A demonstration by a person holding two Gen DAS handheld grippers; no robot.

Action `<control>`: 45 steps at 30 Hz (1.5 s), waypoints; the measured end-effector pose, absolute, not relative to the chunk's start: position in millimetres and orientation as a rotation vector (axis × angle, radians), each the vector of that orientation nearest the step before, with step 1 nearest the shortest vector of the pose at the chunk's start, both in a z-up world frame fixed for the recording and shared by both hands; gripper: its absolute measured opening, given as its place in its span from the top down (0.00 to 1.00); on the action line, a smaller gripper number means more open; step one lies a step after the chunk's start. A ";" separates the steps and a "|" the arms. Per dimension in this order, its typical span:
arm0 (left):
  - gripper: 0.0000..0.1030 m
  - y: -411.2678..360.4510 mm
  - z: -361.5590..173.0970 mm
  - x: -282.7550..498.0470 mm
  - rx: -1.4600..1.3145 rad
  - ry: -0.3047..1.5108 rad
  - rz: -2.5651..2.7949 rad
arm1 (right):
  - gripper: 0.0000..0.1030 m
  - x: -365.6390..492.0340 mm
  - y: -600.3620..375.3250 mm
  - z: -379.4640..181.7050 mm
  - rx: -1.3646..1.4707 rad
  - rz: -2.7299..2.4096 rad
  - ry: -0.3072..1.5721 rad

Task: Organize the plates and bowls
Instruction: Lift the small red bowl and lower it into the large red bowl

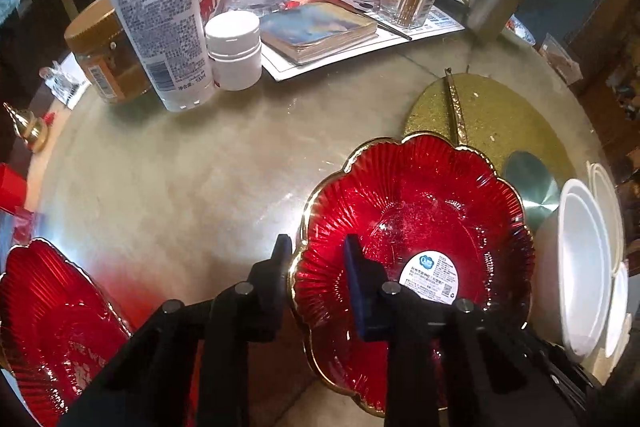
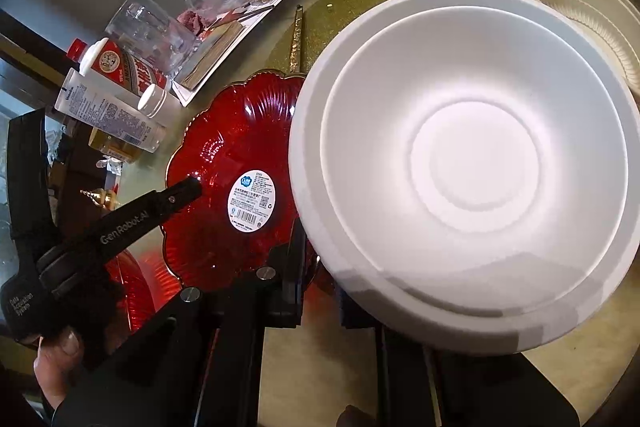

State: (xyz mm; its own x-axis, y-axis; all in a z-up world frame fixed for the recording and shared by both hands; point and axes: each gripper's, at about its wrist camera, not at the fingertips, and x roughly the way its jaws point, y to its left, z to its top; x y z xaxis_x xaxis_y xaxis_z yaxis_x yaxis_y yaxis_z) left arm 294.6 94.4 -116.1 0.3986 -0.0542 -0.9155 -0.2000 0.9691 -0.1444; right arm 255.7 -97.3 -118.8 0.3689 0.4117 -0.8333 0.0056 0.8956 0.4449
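L gripper (image 1: 316, 251) straddling gilt rim of red scalloped glass plate w/ oval sticker (image 1: 416, 227), one finger outside, blue-padded finger (image 1: 354, 267) inside; jaws narrow, pad contact w/ rim can't be confirmed. R gripper (image 2: 320, 267) clamped on near rim of white round foam bowl (image 2: 472, 163), bowl tilted, overlapping red plate's right side. Second red scalloped plate (image 1: 52, 323) at table's (image 1: 192, 179) near-left edge. Stacked white bowls (image 1: 580, 267) at right edge. Bottles, jars along far edge.

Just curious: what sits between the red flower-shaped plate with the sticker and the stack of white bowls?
Nothing. In the right wrist view the white bowls overlap the red plate rim; no gap shows.
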 end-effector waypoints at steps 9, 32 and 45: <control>0.83 99.0 -115.2 287.5 -0.294 1.151 0.063 | 0.90 254.7 -97.5 -118.1 0.392 0.264 1.161; 0.86 104.5 -76.4 244.4 -0.337 1.035 0.049 | 0.90 221.6 -95.9 -74.9 0.329 0.286 1.055; 0.86 154.5 -28.4 170.9 -0.381 0.908 0.148 | 0.90 176.4 -43.5 -25.4 0.249 0.397 0.976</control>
